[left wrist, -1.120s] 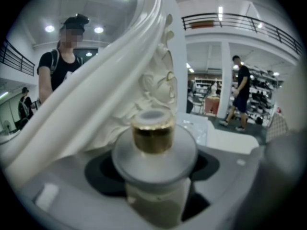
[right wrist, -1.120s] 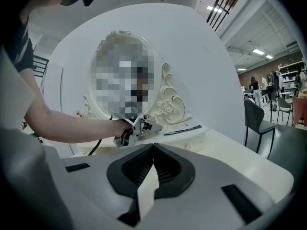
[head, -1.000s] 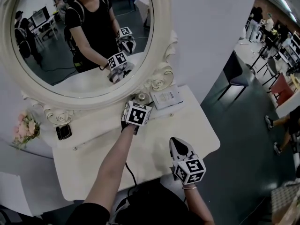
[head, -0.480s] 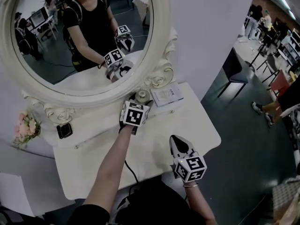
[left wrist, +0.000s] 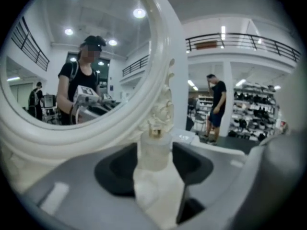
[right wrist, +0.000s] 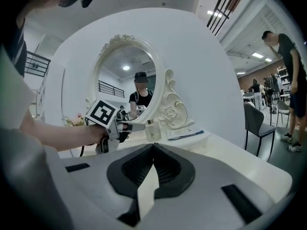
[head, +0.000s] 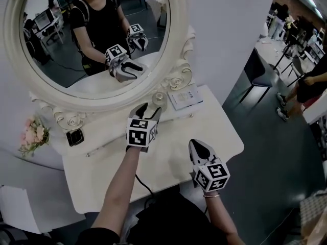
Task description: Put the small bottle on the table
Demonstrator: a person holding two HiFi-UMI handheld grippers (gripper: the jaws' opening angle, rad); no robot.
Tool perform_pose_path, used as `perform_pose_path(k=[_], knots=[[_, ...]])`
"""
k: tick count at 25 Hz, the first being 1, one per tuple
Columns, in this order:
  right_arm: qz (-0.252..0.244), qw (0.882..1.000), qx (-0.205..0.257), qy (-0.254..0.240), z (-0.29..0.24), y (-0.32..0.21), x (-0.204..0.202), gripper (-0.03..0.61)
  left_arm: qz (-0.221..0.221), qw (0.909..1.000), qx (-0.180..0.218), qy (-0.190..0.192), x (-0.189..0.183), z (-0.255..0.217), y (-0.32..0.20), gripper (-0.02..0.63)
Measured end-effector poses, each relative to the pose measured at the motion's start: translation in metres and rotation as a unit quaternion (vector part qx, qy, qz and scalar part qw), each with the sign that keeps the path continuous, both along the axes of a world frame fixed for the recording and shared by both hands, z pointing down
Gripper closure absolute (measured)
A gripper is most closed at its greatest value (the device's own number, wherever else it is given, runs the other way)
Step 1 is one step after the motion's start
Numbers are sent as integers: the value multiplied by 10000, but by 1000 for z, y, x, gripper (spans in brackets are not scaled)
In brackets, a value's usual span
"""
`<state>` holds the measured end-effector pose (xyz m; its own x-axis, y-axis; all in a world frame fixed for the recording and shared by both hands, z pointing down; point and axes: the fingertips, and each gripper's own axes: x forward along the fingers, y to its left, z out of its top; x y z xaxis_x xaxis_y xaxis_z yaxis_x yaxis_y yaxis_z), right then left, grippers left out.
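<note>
Head view: the mirror is cut off along the upper edge, and a bystander at the right edge shows only in part. The dark object beside the mirror's foot is too small to identify, and the print on the booklet cannot be read. Left gripper view: the small bottle is blurred, its base merging with the white table, so contact there cannot be judged.

I've got the small bottle in sight: pale, translucent, standing upright on the table, right against the mirror frame.
</note>
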<state>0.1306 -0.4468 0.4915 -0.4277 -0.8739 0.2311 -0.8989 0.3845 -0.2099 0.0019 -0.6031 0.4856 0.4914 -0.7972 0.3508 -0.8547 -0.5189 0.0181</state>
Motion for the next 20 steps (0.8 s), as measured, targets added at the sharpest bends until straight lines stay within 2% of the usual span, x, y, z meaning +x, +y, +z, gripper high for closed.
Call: perform_pose_path(k=[3, 10, 20], knots=[[52, 10000, 65, -14, -5, 2, 1, 574, -178, 9995, 73, 250, -12, -9, 16, 409], [64, 9998, 170, -2, -13, 9, -2, 574, -356, 9977, 90, 572, -33, -15, 55, 476], [53, 9997, 218, 10, -19, 18, -12, 574, -431, 9970, 12, 642, -53, -7, 110, 541]])
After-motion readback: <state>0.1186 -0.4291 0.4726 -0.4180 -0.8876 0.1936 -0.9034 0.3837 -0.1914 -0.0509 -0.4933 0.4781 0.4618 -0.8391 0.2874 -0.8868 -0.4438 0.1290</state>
